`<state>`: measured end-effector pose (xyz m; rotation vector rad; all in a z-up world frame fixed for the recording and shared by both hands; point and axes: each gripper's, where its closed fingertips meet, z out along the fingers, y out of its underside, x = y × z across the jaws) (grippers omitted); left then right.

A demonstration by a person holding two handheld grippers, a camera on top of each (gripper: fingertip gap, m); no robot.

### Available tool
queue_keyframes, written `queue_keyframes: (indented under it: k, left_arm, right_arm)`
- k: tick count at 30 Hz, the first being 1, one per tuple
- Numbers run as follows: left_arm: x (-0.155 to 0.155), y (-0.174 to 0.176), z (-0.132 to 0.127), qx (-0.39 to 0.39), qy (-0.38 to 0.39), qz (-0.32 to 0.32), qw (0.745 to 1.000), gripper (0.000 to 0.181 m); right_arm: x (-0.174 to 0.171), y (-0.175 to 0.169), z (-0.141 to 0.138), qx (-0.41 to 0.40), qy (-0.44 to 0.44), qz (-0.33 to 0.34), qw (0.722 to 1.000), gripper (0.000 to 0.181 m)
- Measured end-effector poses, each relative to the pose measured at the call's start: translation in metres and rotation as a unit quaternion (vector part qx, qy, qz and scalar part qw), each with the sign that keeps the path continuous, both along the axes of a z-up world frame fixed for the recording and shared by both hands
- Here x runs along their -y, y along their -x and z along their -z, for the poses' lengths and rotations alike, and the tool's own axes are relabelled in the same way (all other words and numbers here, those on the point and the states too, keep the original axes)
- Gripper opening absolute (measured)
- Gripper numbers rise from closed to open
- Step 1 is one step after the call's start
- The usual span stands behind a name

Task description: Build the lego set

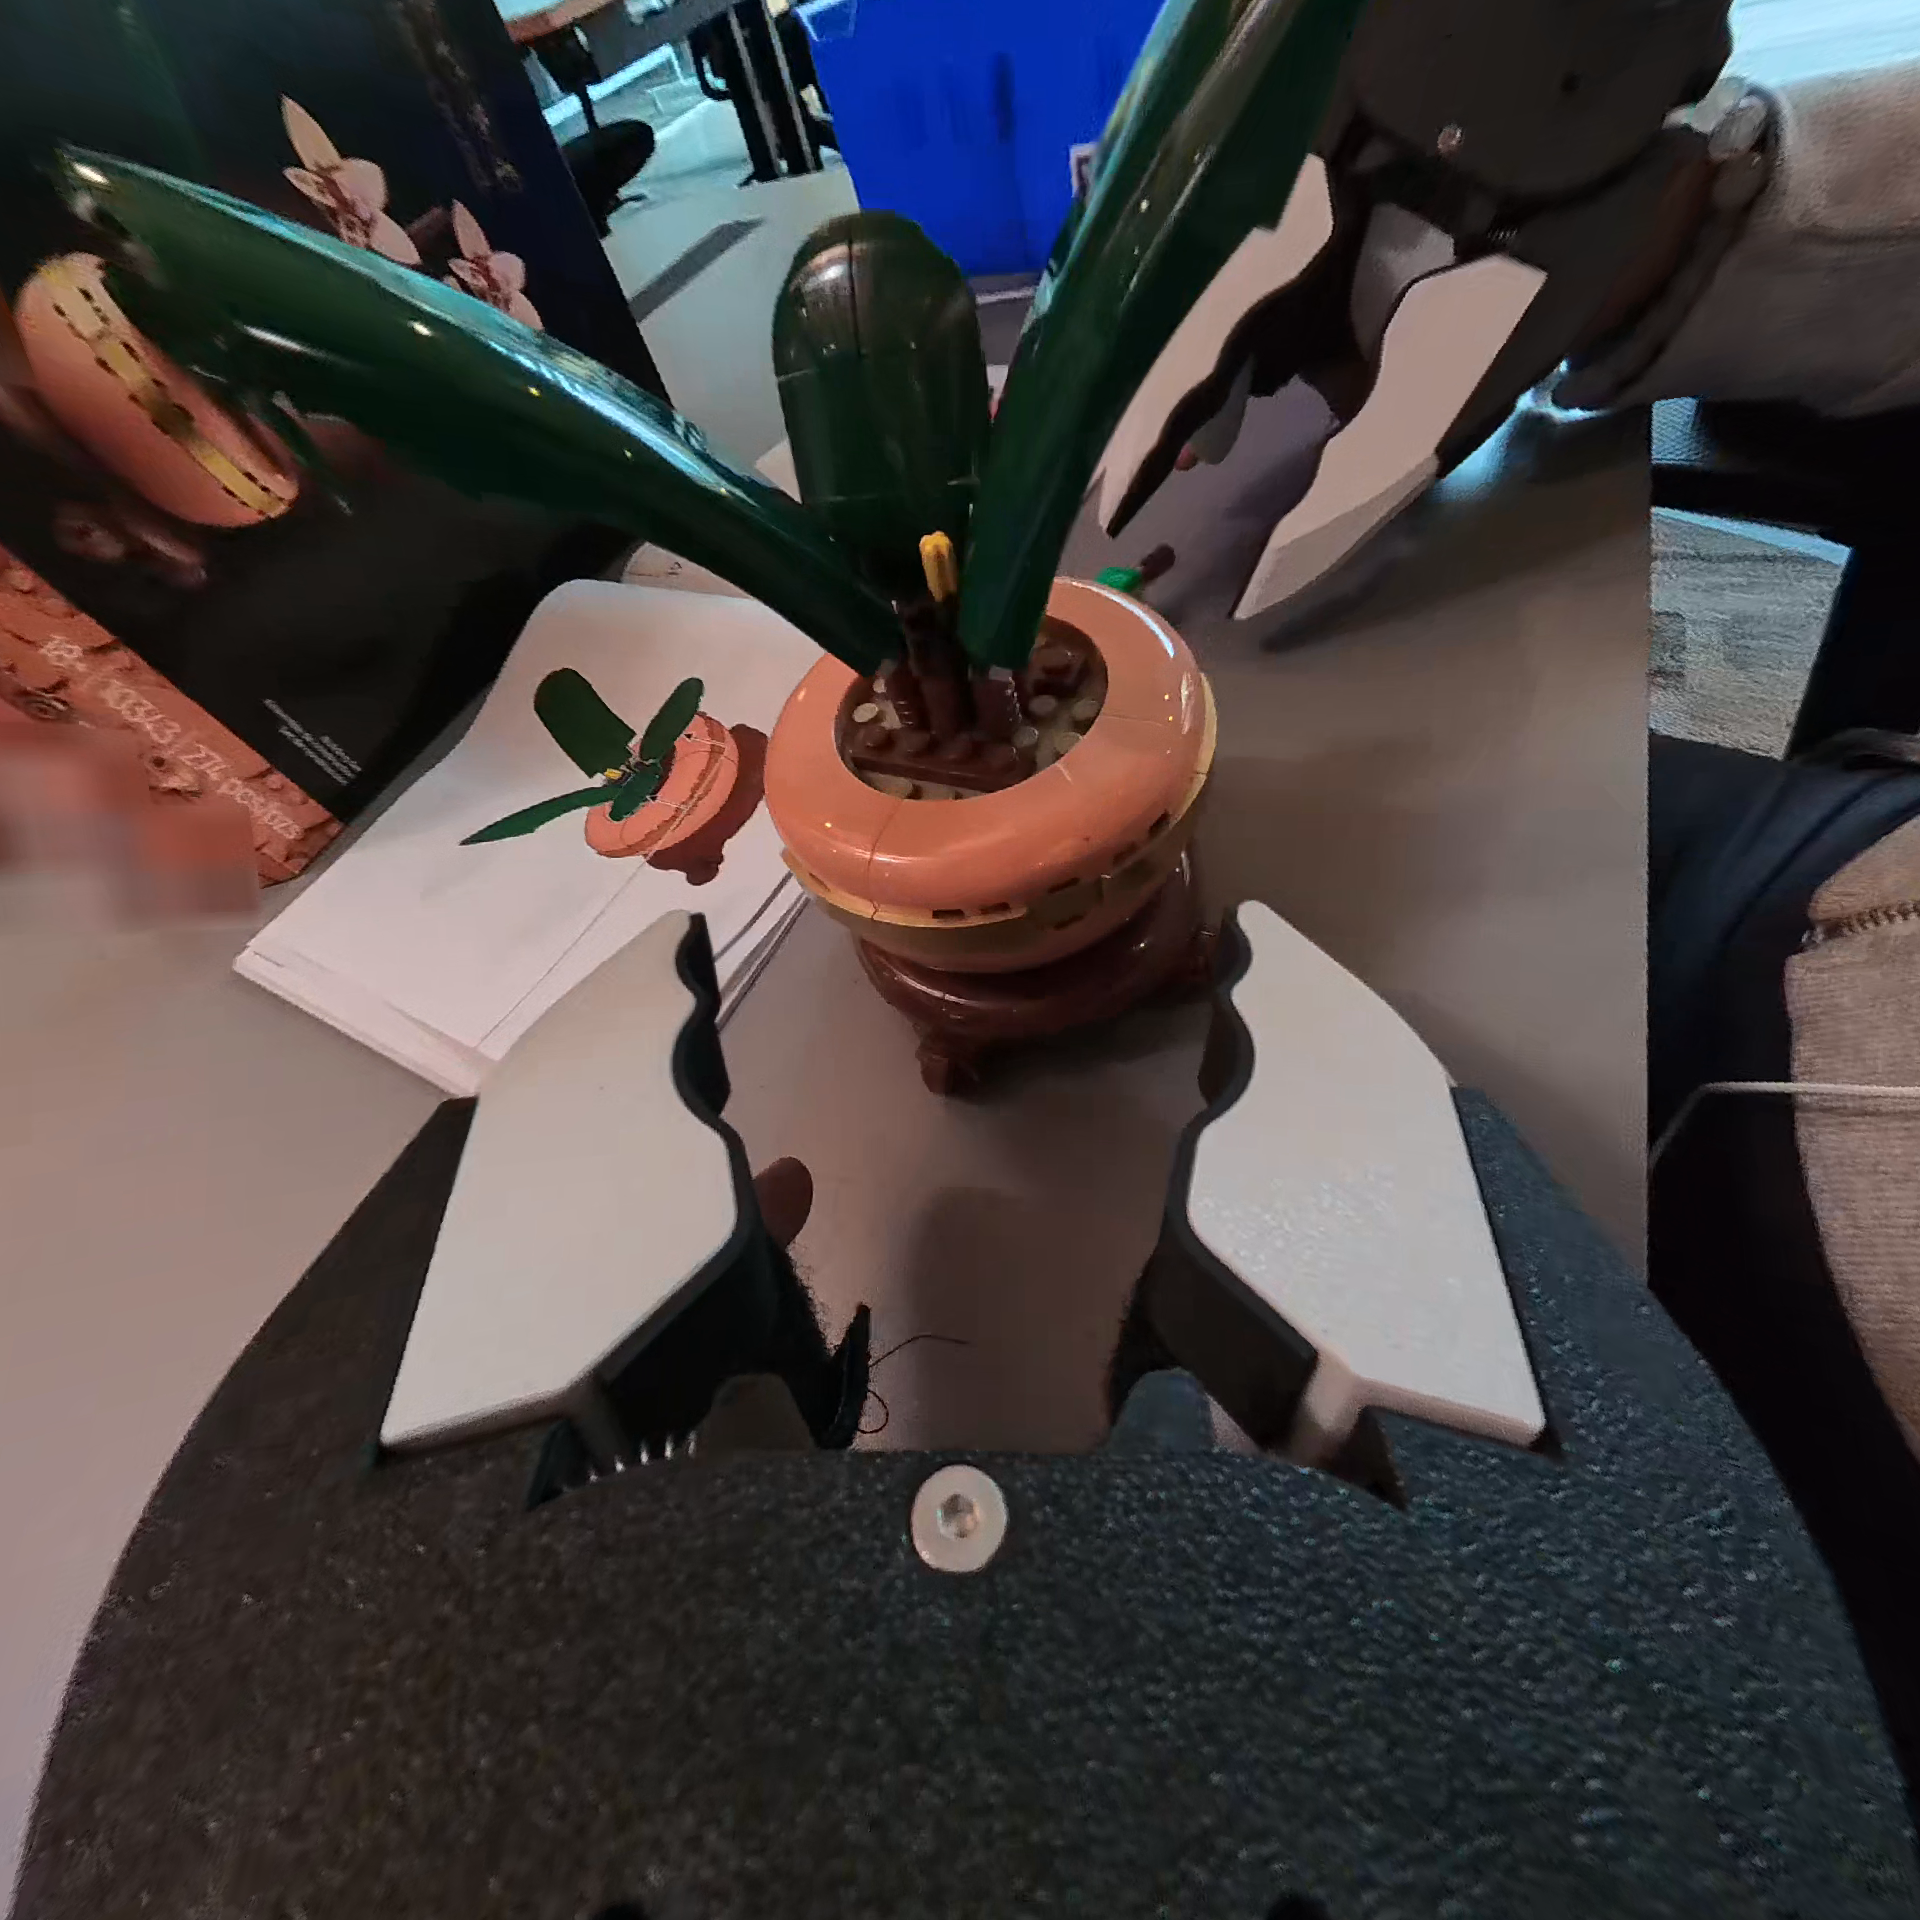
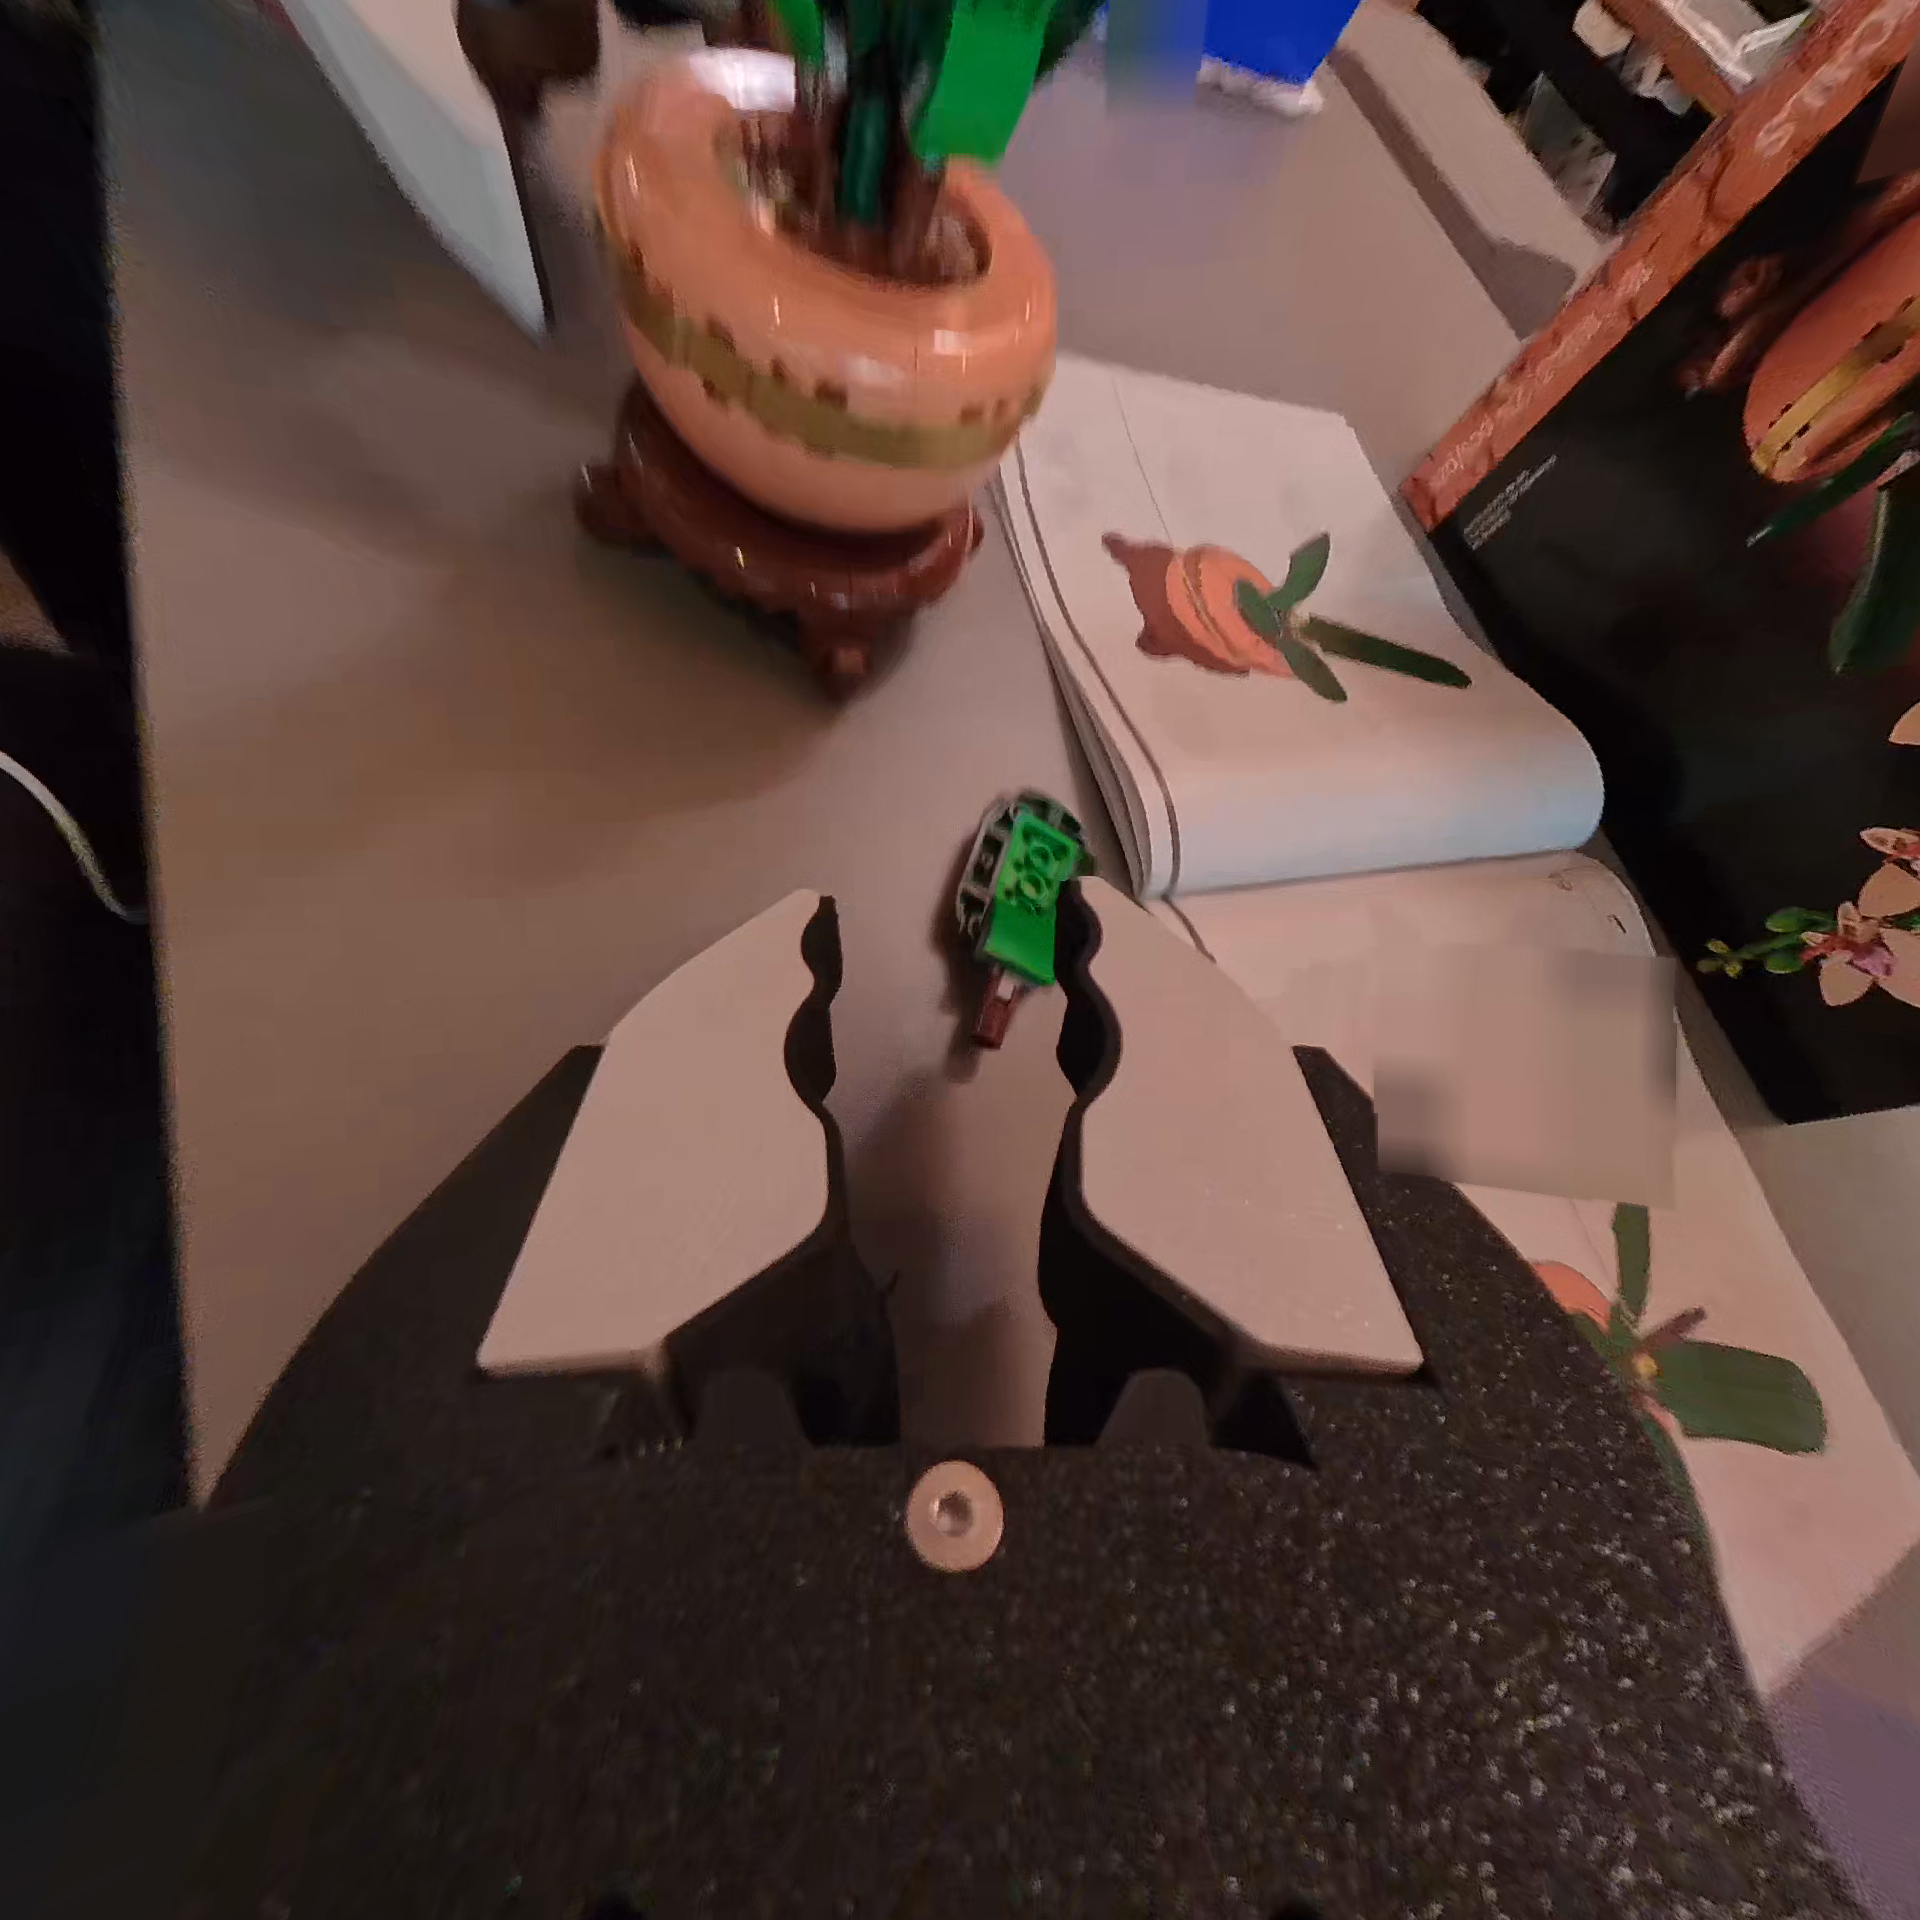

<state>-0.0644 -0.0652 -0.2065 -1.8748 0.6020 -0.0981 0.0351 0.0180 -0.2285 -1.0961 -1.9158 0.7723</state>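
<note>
The lego plant pot is salmon with a tan band, a brown stand and dark green leaves, and stands on the grey table. My left gripper is open, with its fingers on either side of the brown stand. The right finger is close to the stand and the left one is apart from it. The pot shows blurred in the right wrist view. A small green leaf piece with a brown stub lies on the table. My right gripper is open around it and empty. It also shows in the left wrist view, behind the pot.
An open instruction booklet lies left of the pot and also shows in the right wrist view. The dark set box stands behind it. A person's sleeve is at the table's right edge.
</note>
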Motion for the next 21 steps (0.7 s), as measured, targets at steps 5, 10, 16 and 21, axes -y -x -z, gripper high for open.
queue_keyframes:
  k: [5, 10, 16, 21]
  left_arm:
    - [-0.008, -0.006, 0.0, 0.005, 0.002, 0.024, 1.0, 0.094]
    - [-0.014, -0.013, -0.003, 0.001, -0.018, 0.017, 1.0, 0.079]
    - [-0.014, -0.022, -0.003, -0.009, -0.021, -0.114, 0.993, 0.078]
    - [-0.013, -0.038, -0.001, -0.04, -0.024, -0.221, 0.974, 0.077]
  right_arm:
    - [0.048, 0.02, -0.061, -0.1, 0.206, 0.004, 0.973, 0.015]
    - [0.065, 0.05, -0.054, -0.13, 0.213, 0.063, 0.966, 0.019]
    - [0.058, 0.055, -0.049, -0.144, 0.215, 0.06, 0.964, 0.014]
    - [0.05, 0.051, -0.049, -0.129, 0.199, -0.022, 0.971, 0.013]
